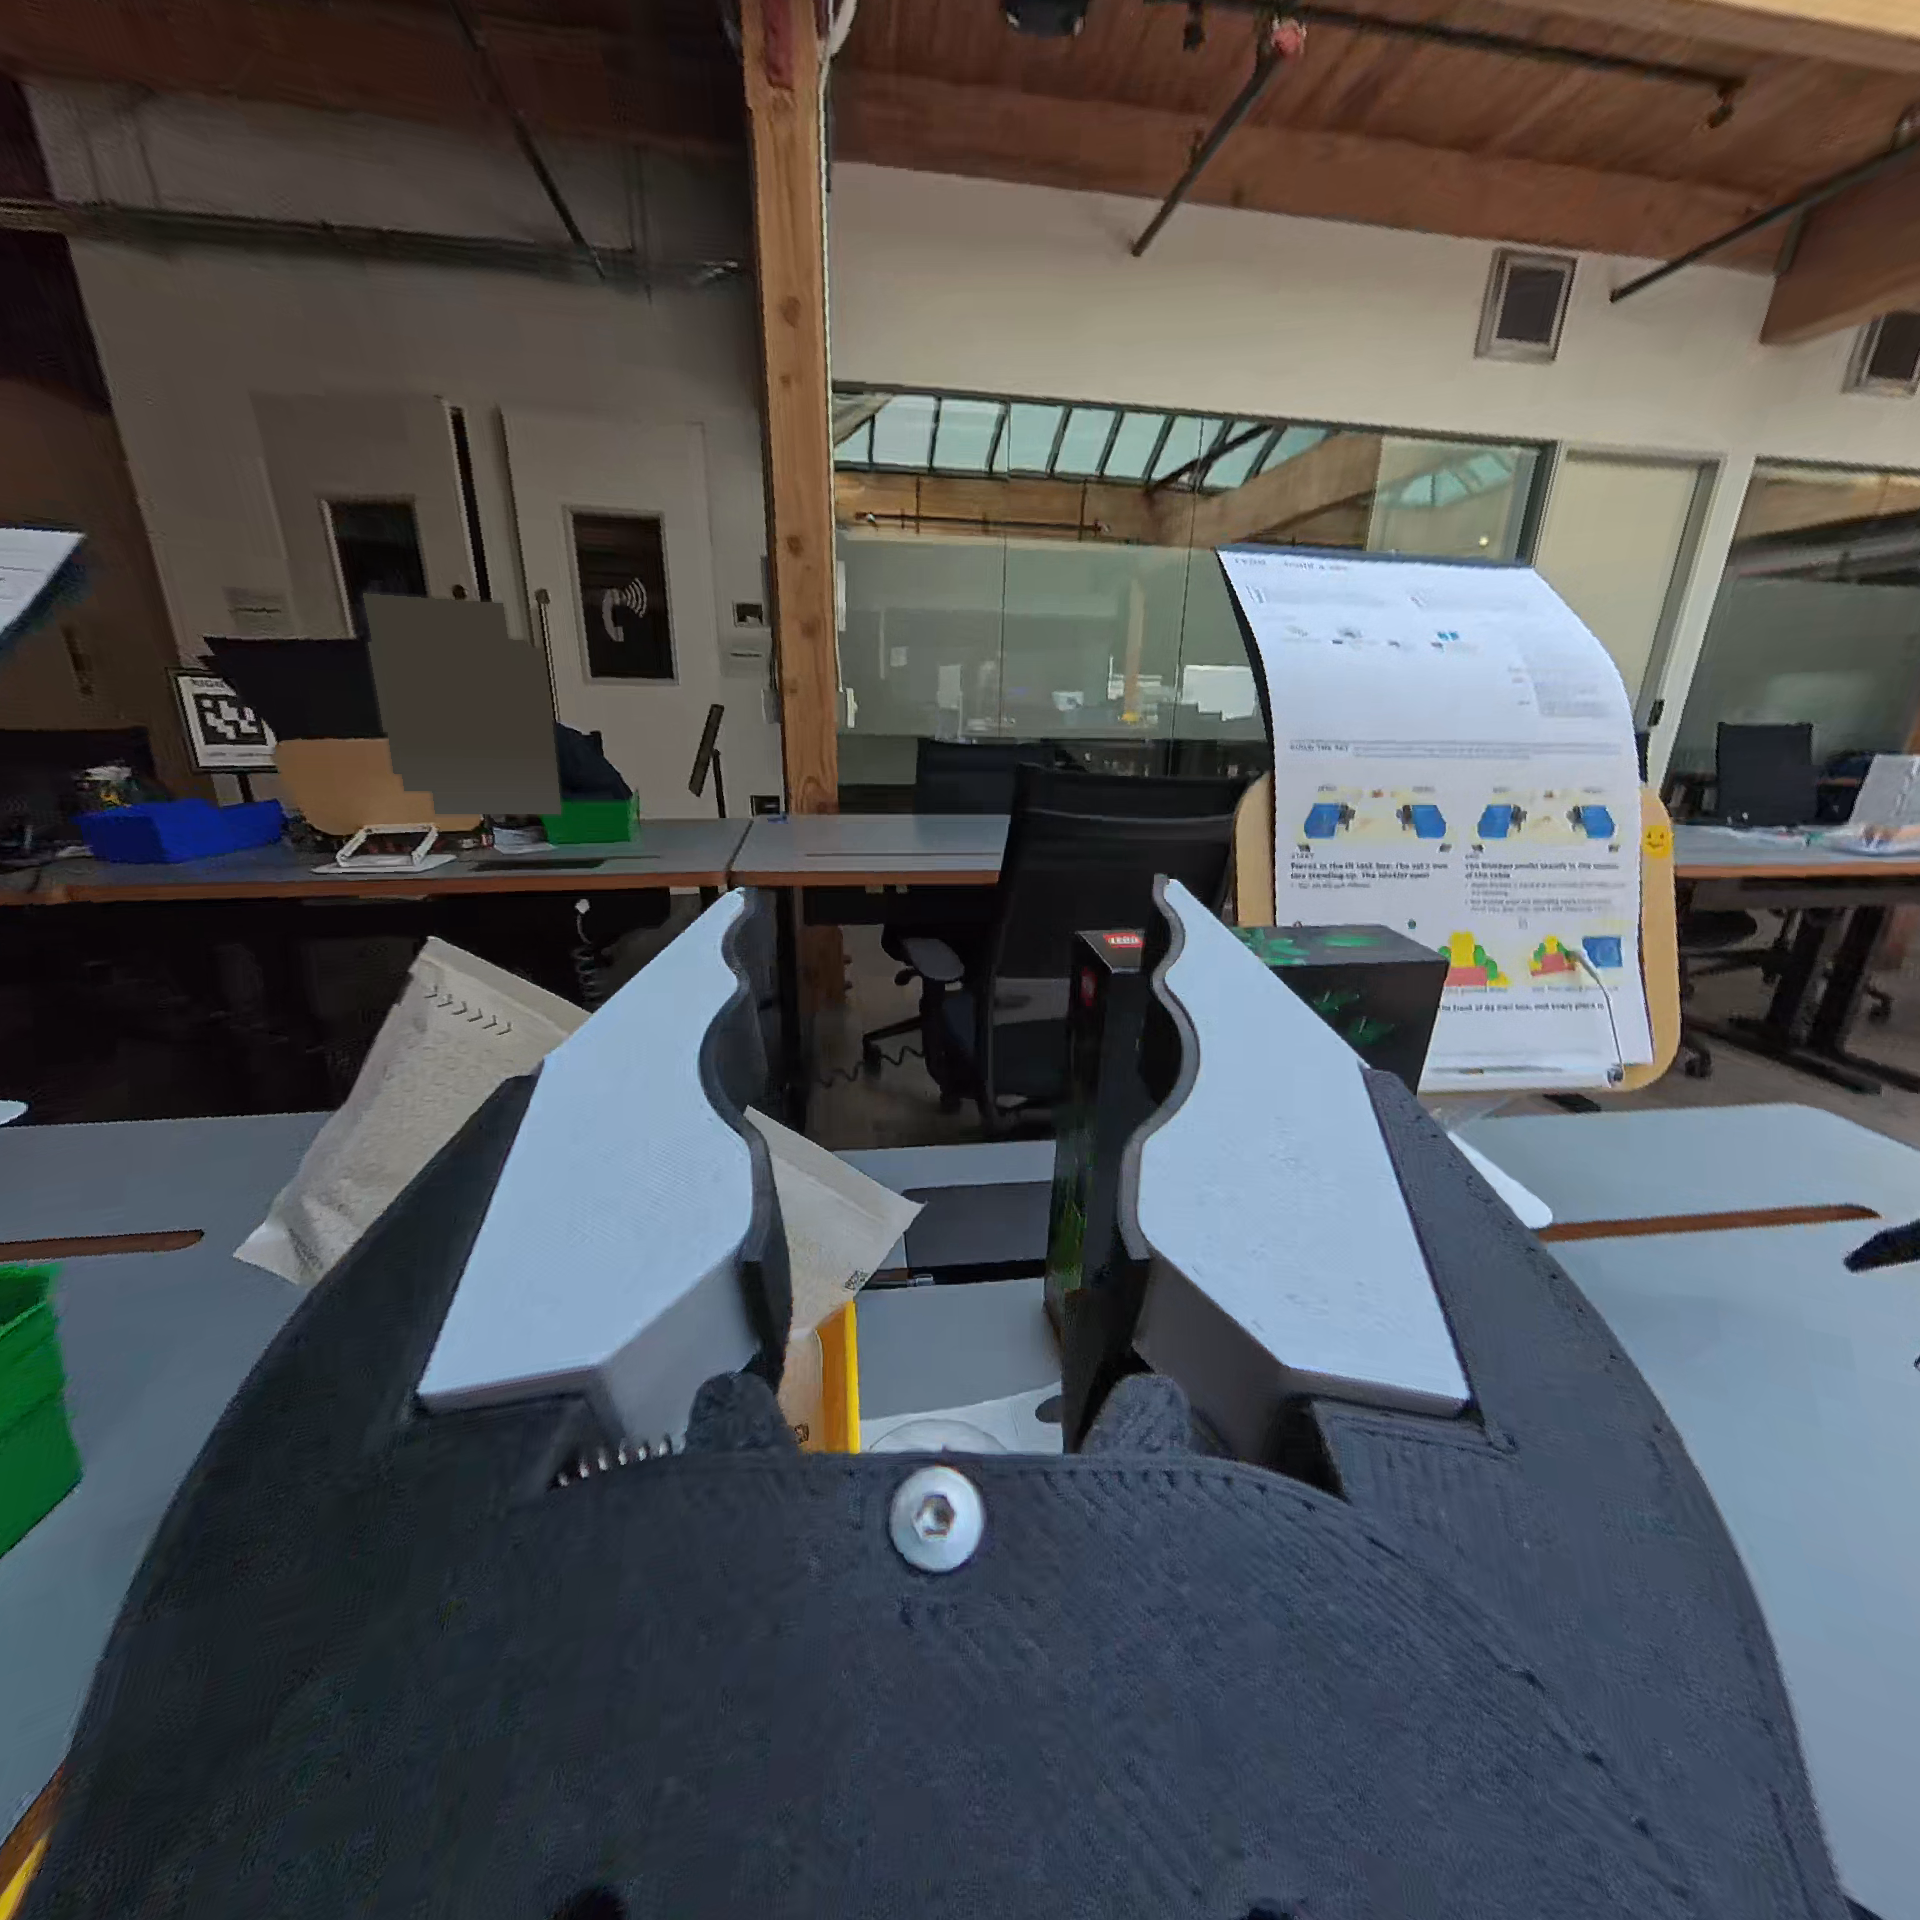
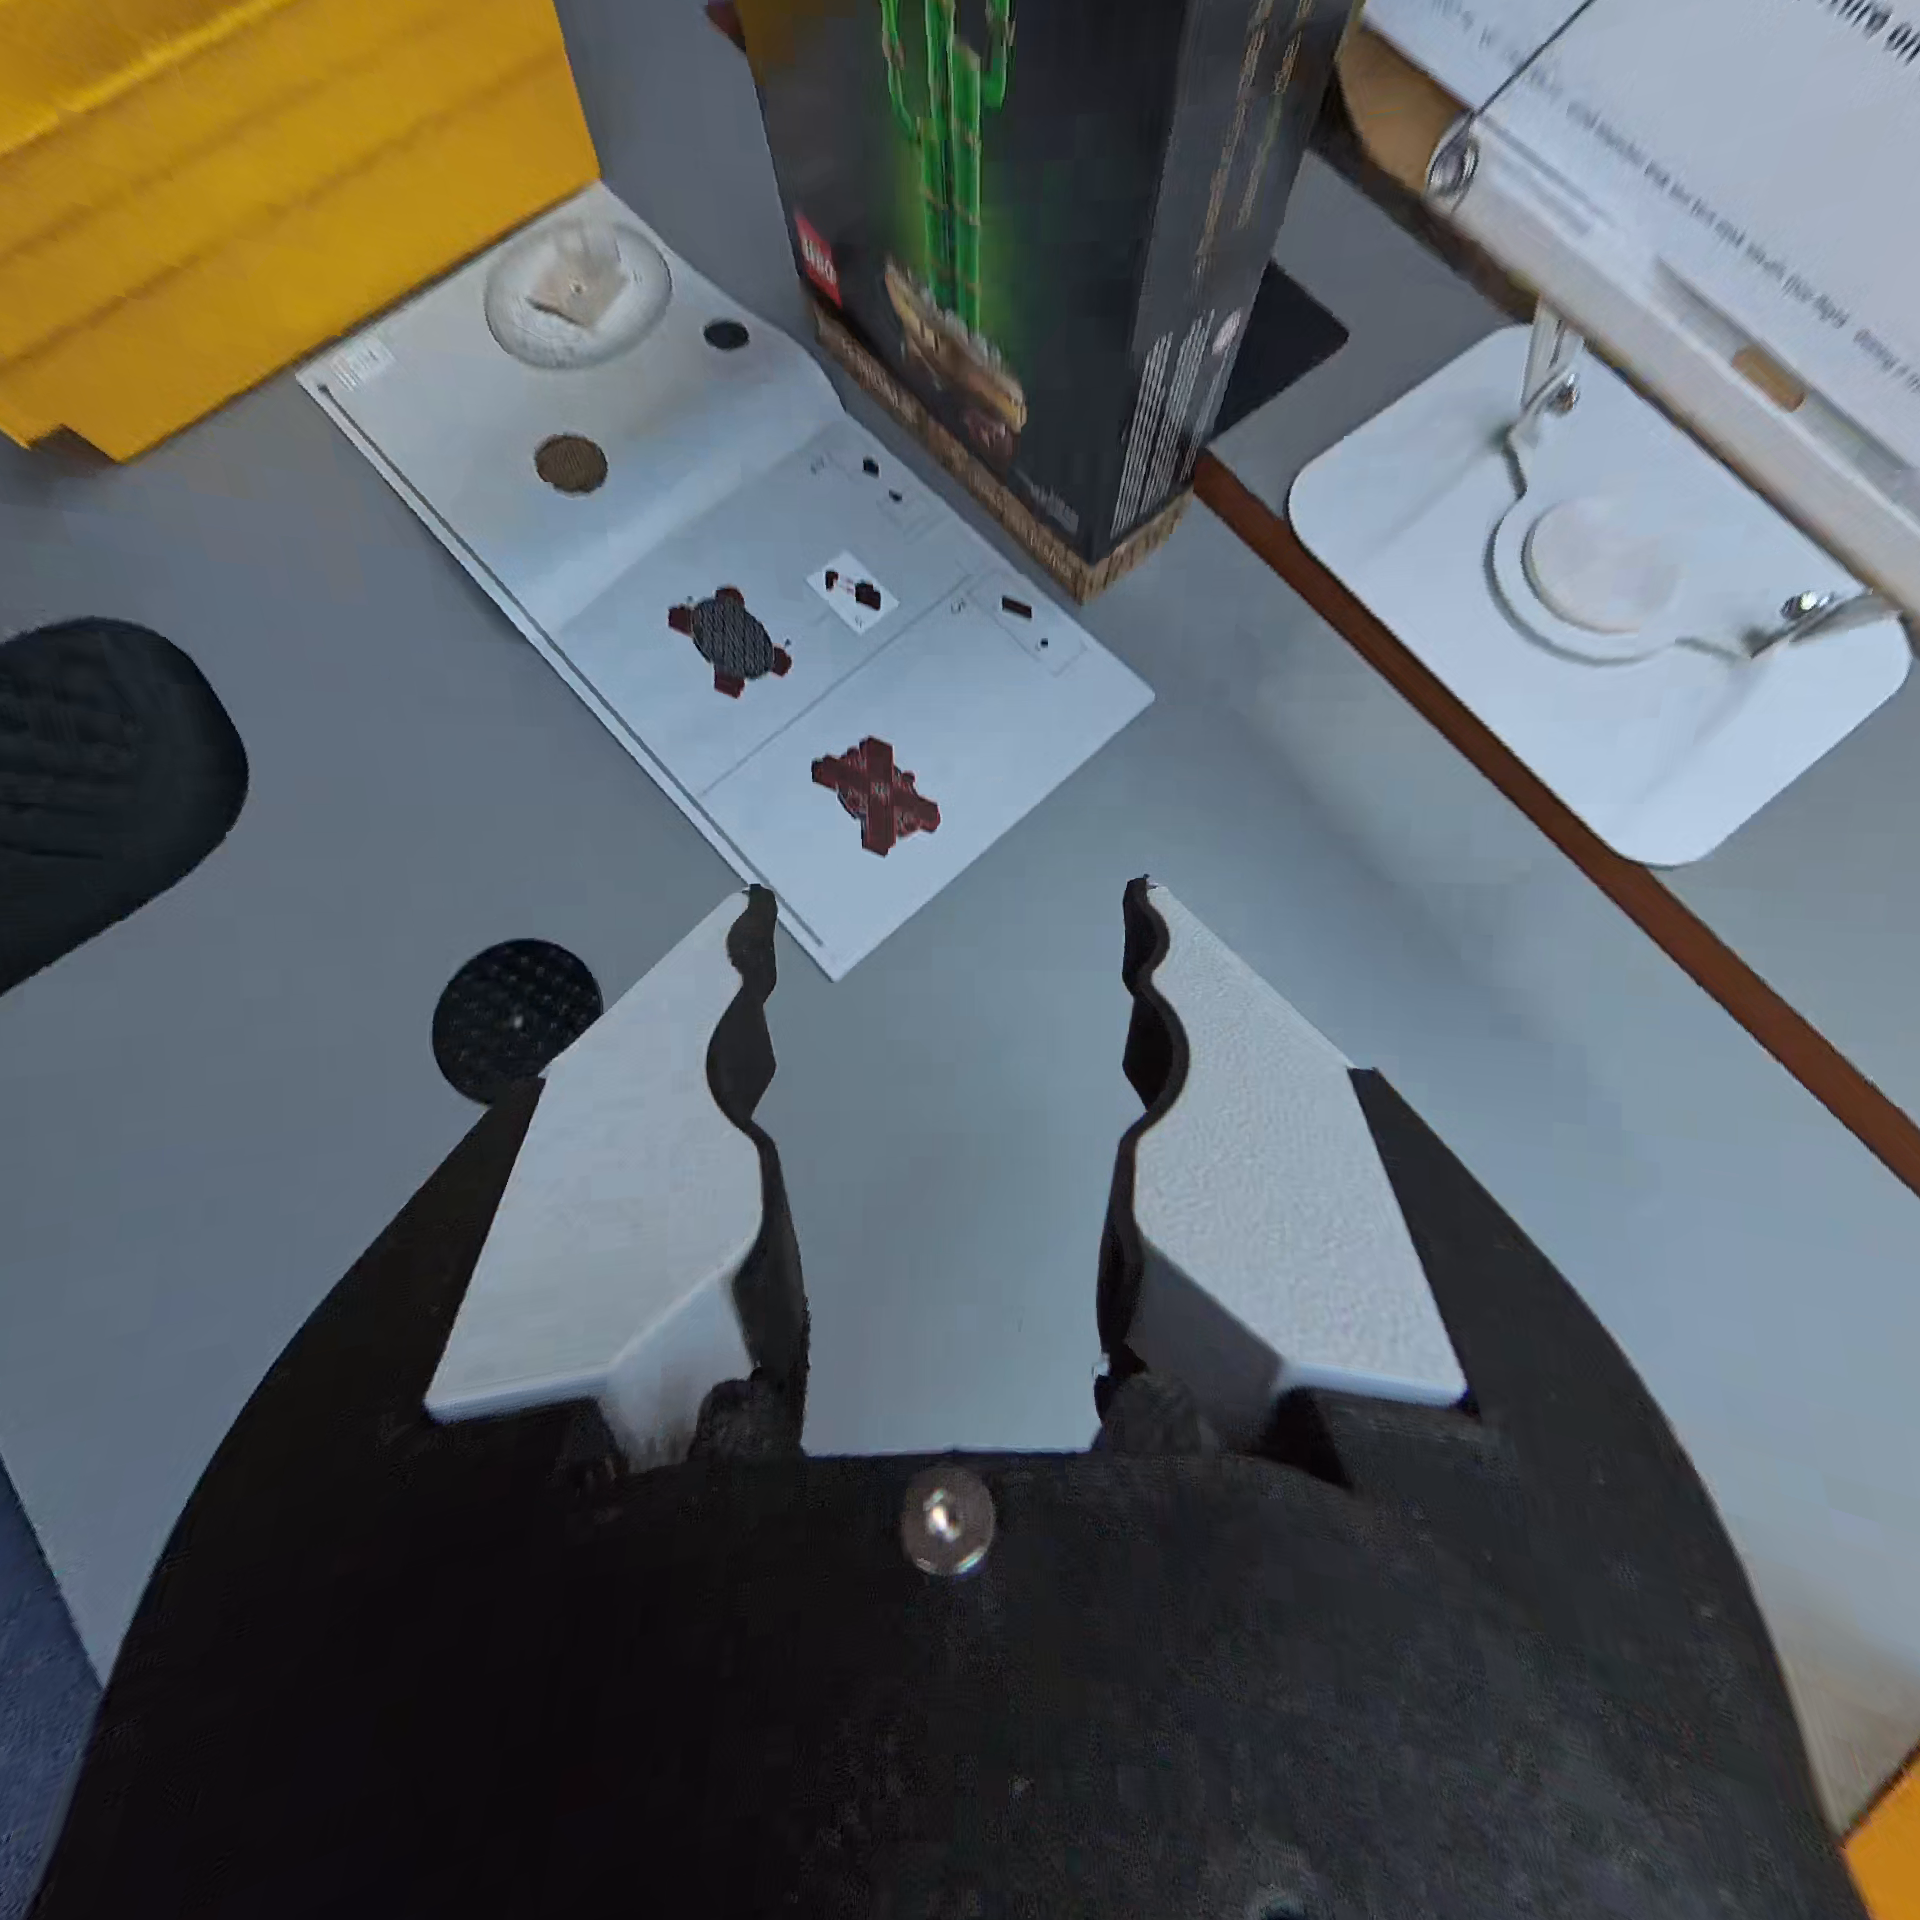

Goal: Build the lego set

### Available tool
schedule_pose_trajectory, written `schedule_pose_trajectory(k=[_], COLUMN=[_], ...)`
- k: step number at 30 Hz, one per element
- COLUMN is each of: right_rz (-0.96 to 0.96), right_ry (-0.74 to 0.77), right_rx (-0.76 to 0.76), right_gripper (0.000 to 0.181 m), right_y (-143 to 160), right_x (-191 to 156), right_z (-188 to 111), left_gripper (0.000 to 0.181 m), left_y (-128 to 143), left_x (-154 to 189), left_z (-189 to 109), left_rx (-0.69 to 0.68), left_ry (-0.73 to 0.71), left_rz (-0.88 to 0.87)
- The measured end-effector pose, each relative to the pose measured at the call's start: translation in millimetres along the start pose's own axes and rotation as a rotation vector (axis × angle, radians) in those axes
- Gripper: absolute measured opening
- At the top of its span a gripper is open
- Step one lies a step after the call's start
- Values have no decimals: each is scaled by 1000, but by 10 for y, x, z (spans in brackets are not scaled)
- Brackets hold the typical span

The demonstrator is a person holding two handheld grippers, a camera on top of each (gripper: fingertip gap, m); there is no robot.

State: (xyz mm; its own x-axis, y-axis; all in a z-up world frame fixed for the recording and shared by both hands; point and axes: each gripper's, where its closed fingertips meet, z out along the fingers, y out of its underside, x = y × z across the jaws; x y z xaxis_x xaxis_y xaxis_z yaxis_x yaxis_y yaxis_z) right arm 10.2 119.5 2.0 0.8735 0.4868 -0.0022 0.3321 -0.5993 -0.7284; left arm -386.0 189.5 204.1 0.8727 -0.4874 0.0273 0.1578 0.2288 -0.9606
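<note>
Hovering above the grey counter (image 2: 1299, 987), the right tongs (image 2: 948, 888) gape wide and empty near the open instruction booklet (image 2: 727, 623), beside the upright black lego box (image 2: 1039, 260); left tongs (image 1: 951, 904) likewise wide, holding nothing.

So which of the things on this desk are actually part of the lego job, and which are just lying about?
For the job:
- black lego box, standing upright
- open instruction booklet
- black round plate
- small brown round piece on the booklet
- both claws, open and empty: left claw, right claw

Lying about:
- yellow bins
- padded envelope
- green bin
</note>
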Motion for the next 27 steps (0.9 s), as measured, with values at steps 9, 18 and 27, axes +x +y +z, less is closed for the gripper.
schedule_pose_trajectory(k=[9,18,27], right_rz=[-218,-337,-352], right_ry=[-99,-13,115], right_rx=[577,532,567], right_gripper=[87,76,76], right_y=[-1024,-757,-717], right_x=[-276,-249,27], right_z=[-650,-539,-621], left_gripper=[68,70,64], left_y=[-186,-149,-51], left_x=[-137,157,426], left_z=[-191,29,95], left_rx=[90,9,-3], left_ry=[23,80,184], left_rz=[-73,-6,-149])
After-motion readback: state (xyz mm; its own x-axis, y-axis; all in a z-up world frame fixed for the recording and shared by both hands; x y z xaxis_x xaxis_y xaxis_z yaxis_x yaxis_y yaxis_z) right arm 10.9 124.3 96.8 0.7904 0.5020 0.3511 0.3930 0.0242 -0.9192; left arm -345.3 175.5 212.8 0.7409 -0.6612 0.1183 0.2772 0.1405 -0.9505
